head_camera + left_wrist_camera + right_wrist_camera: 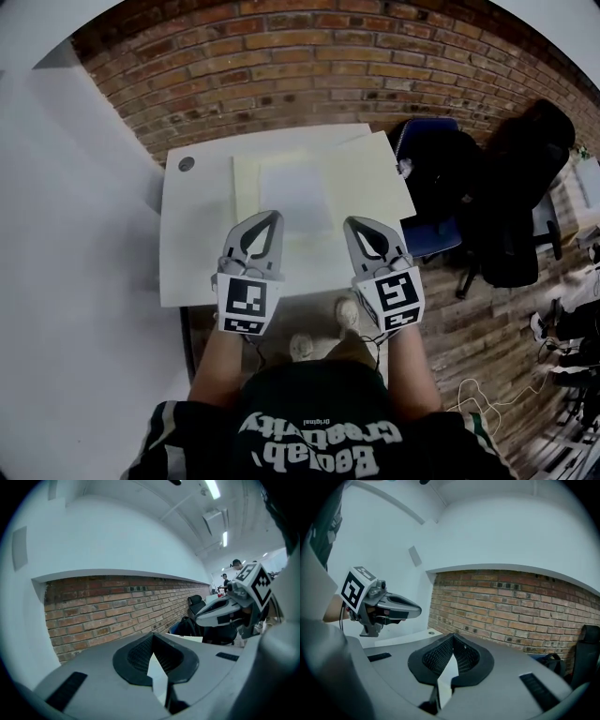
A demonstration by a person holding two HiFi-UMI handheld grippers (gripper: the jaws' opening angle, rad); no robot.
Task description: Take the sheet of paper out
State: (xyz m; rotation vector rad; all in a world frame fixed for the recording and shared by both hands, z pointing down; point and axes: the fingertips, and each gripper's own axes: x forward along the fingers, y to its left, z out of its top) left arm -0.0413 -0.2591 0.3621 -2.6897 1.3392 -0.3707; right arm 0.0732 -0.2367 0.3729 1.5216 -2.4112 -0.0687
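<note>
A white sheet of paper (295, 195) lies inside a pale yellow transparent sleeve (377, 178) on the white table (192, 239). My left gripper (273, 217) hovers over the sleeve's near left part, its jaws shut tip to tip with nothing seen held. To its right, my right gripper (350, 223) is level with it above the sleeve's near right part, also shut and empty. In the left gripper view the jaw tips (152, 634) meet, and the right gripper (208, 615) shows beside them. In the right gripper view the tips (452, 635) meet likewise, with the left gripper (412, 609) at the left.
A small dark disc (187, 163) sits at the table's back left corner. A brick wall (309, 66) stands right behind the table. A blue chair with black bags (441, 183) and a black backpack (525, 178) crowd the right side. A white wall runs along the left.
</note>
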